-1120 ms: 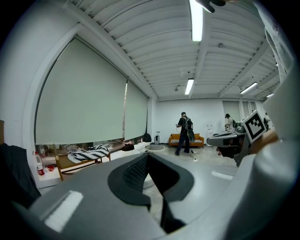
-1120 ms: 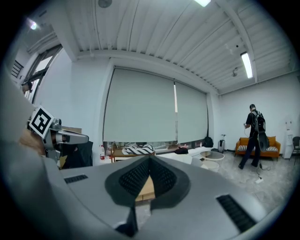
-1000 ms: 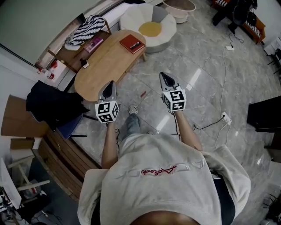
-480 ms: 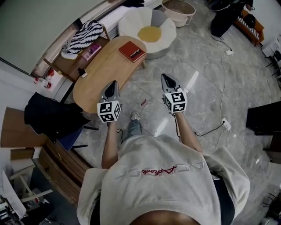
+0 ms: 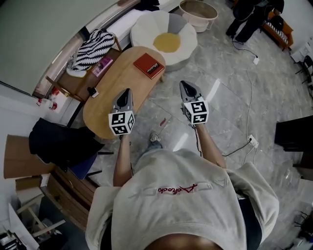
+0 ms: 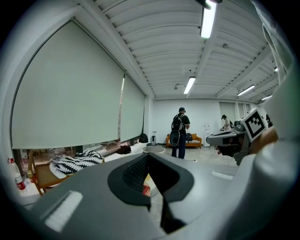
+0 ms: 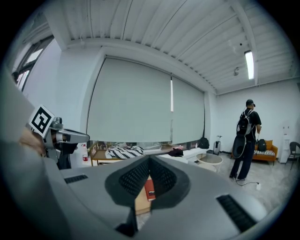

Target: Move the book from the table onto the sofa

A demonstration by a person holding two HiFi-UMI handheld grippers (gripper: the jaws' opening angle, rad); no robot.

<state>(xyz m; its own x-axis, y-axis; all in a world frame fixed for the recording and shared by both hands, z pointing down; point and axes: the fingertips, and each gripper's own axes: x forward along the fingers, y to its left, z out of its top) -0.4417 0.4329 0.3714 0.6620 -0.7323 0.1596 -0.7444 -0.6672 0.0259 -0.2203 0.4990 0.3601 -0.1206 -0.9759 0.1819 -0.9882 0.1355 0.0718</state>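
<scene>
1. A pale sweatshirt [image 5: 176, 205] fills the bottom of the head view, and both forearms are stretched forward over the grey marbled floor [image 5: 234, 97].
2. The left gripper [image 5: 126, 92] is held out ahead on the left. Its jaws are pressed together, and nothing is gripped between them.
3. The right gripper [image 5: 184, 85] is held level with it on the right, well apart from it. Its jaws are likewise closed and empty.
4. In the head view the left gripper's tip is seen against the near half of the oval wooden surface [image 5: 110, 97], while the right gripper's tip is seen against the floor just beside that surface.
5. The red book [image 5: 148, 66] lies flat near the far end of the surface. It is well apart from both grippers and is touched by neither.
6. To the left of the surface, a low side table [image 5: 73, 82] carries a black-and-white striped cloth [image 5: 90, 43] and a pink object [image 5: 101, 65].
7. Just beyond the far end of the surface lies a round white cushion with a yellow centre [image 5: 142, 30], and a beige tub [image 5: 198, 10] is seen behind it.
8. Farthest off, in the right gripper view, a person with a backpack [image 7: 246, 138] stands near an orange sofa [image 7: 266, 152] placed against the back wall.
</scene>
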